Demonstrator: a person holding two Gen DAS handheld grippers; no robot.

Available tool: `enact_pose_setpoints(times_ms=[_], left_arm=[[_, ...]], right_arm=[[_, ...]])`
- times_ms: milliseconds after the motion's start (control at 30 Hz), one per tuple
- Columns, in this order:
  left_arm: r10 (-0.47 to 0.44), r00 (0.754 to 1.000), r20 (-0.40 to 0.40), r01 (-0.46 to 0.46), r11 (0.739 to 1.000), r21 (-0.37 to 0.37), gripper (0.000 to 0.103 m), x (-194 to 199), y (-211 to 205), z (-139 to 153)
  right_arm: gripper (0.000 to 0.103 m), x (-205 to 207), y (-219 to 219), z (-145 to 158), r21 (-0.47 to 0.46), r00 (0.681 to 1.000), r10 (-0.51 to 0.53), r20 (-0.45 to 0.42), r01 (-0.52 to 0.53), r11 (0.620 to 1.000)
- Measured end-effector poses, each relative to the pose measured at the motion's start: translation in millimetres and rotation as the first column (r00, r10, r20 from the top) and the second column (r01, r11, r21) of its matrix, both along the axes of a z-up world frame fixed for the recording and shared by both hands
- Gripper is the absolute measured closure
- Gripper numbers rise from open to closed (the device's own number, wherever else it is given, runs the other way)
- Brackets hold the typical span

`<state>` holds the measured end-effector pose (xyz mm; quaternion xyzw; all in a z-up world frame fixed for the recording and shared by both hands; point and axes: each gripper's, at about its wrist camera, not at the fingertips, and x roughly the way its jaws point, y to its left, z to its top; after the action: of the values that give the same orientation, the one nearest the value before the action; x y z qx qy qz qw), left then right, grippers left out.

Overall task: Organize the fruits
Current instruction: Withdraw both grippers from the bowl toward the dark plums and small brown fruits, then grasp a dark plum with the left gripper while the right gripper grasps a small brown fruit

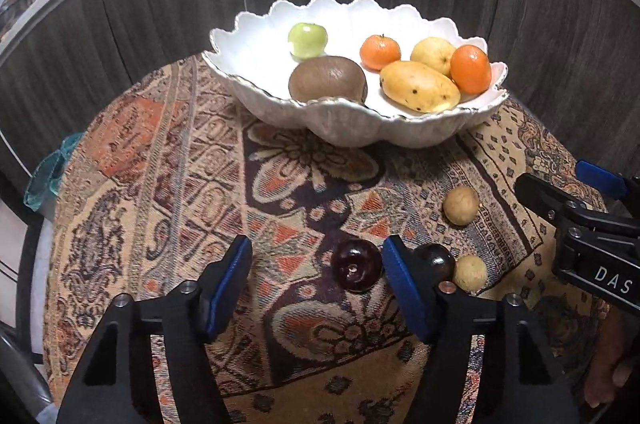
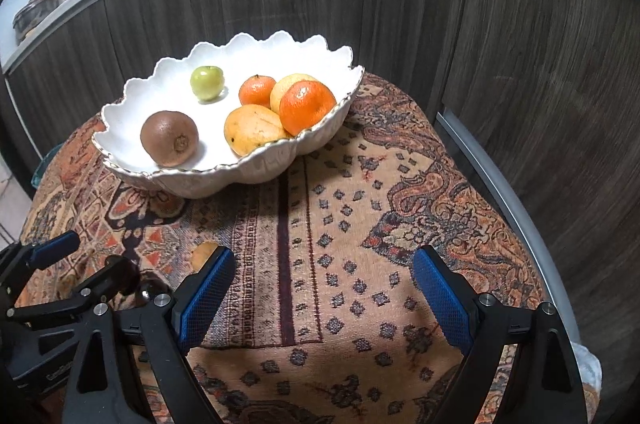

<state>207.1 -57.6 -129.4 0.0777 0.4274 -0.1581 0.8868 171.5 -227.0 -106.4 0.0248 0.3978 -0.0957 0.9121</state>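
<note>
A dark red round plum lies on the patterned woven cloth covering the tabletop, between the blue-padded fingers of the left gripper; the pads stand apart from it, not pressing. A second dark plum sits just behind the right-hand finger, touching a small tan round fruit; another tan one lies nearby. Beyond them the white scalloped ceramic bowl holds a brown kiwi, a green apple, two orange mandarins, a yellow mango and a pale pear. The right gripper hangs wide open over bare cloth, holding nothing.
</note>
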Motion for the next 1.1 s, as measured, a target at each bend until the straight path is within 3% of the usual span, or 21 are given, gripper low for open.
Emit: enact_pose_setpoints(times_ms=[67,233,500,1100], left_arm=[[-0.008,1.000,-0.012,0.008,1.000,-0.005,0.040,0.4,-1.4,-2.1],[-0.032,0.998,-0.051,0.031,0.999,-0.024,0.058,2.8,-6.0,-8.7],[-0.075,0.996,-0.049,0.073,0.997,-0.036,0.076,1.0,-10.6,-9.2],[0.014,1.000,0.005,-0.013,0.998,-0.060,0.077,8.3,25.0,8.2]], right_arm=[[0.012,0.3,-0.2,-1.5,0.004,1.000,0.001,-0.003,-0.001,1.000],[0.012,0.5,-0.8,-2.8,0.008,1.000,0.001,-0.008,0.000,1.000],[0.011,0.8,-2.1,-2.8,0.012,1.000,0.000,-0.006,0.000,1.000],[0.013,10.9,27.7,-0.3,0.031,0.999,0.053,-0.011,-0.053,0.998]])
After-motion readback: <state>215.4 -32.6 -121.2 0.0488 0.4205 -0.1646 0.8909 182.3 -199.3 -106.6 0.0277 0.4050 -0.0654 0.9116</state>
